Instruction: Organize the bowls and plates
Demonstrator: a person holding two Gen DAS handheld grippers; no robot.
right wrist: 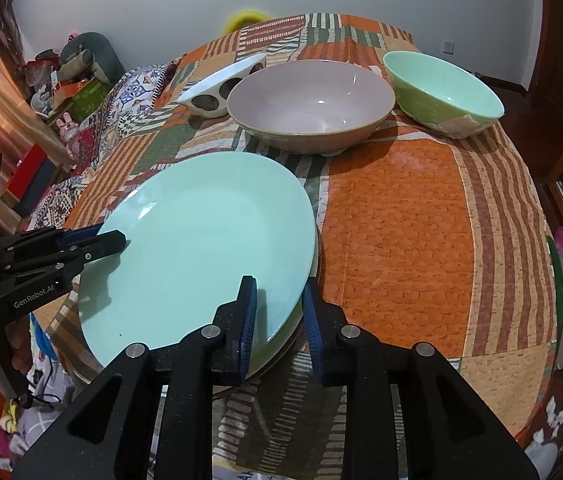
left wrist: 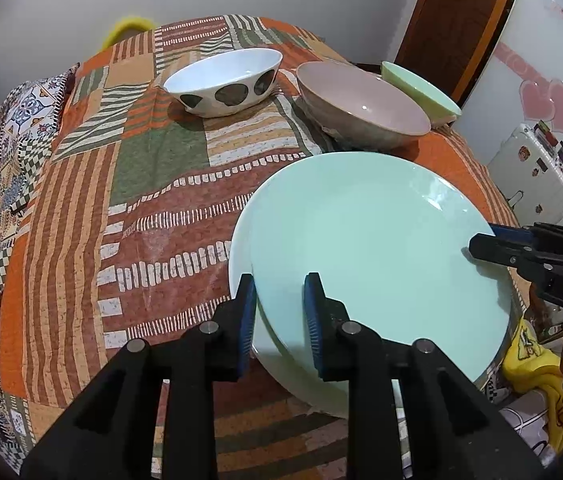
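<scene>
A mint-green plate (left wrist: 373, 248) (right wrist: 201, 240) lies on top of a pale plate (left wrist: 237, 264) at the near edge of the patterned cloth. My left gripper (left wrist: 279, 284) (right wrist: 117, 238) straddles its left rim, jaws slightly apart and not pressing. My right gripper (right wrist: 277, 286) (left wrist: 477, 246) straddles the right rim the same way, with a gap showing beside the pads. Behind the plates stand a white bowl with dark spots (left wrist: 225, 80) (right wrist: 217, 92), a pinkish-grey bowl (left wrist: 361, 108) (right wrist: 309, 96) and a green bowl (left wrist: 421, 88) (right wrist: 441, 88).
The patchwork cloth (right wrist: 401, 220) covers the whole surface and falls off at its sides. A white suitcase (left wrist: 533, 184) and a yellow cloth (left wrist: 537, 364) sit beyond the right edge. Boxes and toys (right wrist: 73, 92) crowd the floor on the left.
</scene>
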